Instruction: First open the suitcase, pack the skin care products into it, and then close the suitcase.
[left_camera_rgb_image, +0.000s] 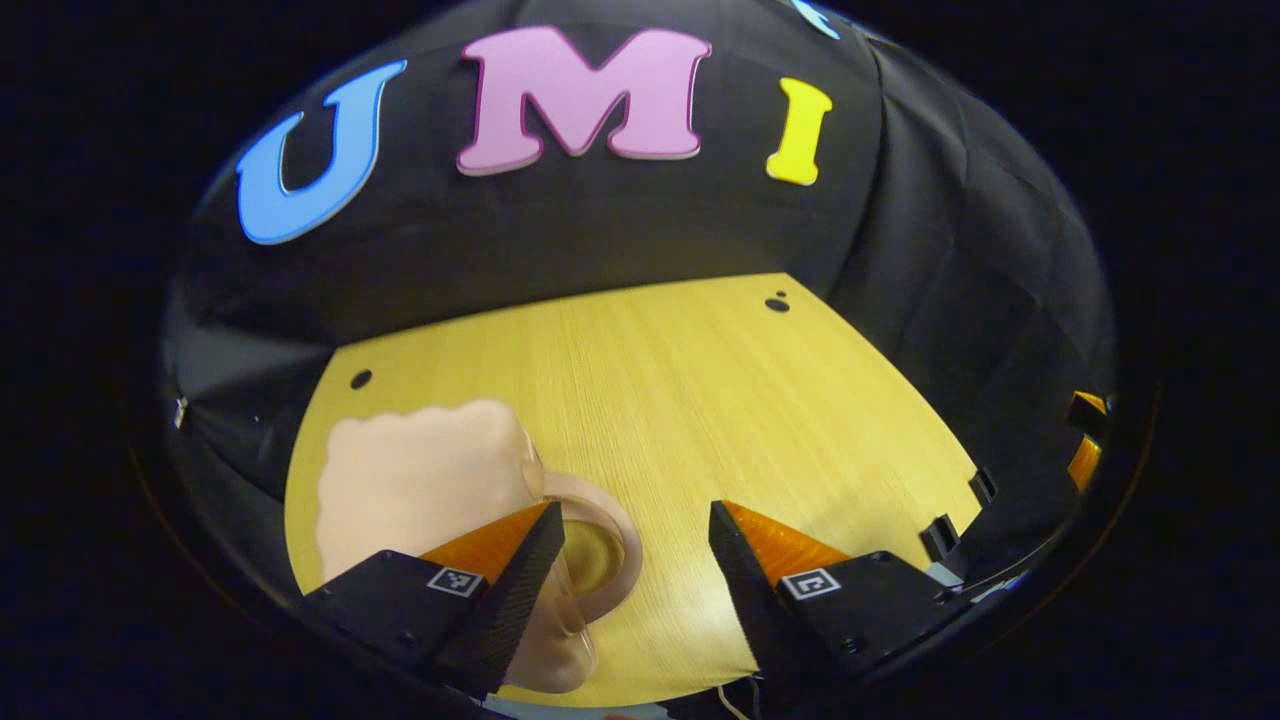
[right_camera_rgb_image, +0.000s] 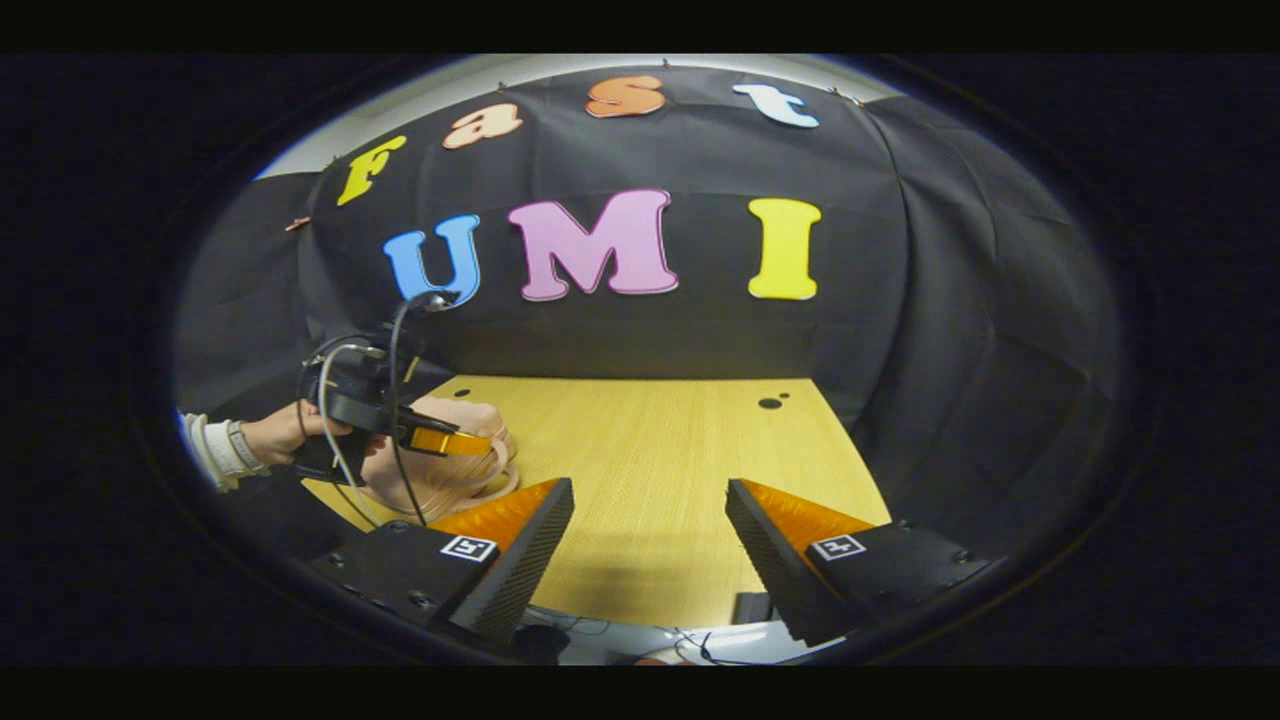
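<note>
Between the parted fingers of the left gripper (left_camera_rgb_image: 636, 545) lies bare table (left_camera_rgb_image: 700, 400); the pink suitcase (left_camera_rgb_image: 420, 480) sits just left of them, its looped handle (left_camera_rgb_image: 600, 545) beside the left finger. Farther off, the right gripper (right_camera_rgb_image: 650, 515) hangs open over the tabletop, well apart from the suitcase, so I judge the left hand nearer.

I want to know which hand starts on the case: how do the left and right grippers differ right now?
The left gripper is at the pink suitcase, with one finger over its handle. The right gripper faces the bare table, and the suitcase lies off to its left. The left gripper seems tilted down more steeply than the right gripper. Both are open and hold nothing.
</note>
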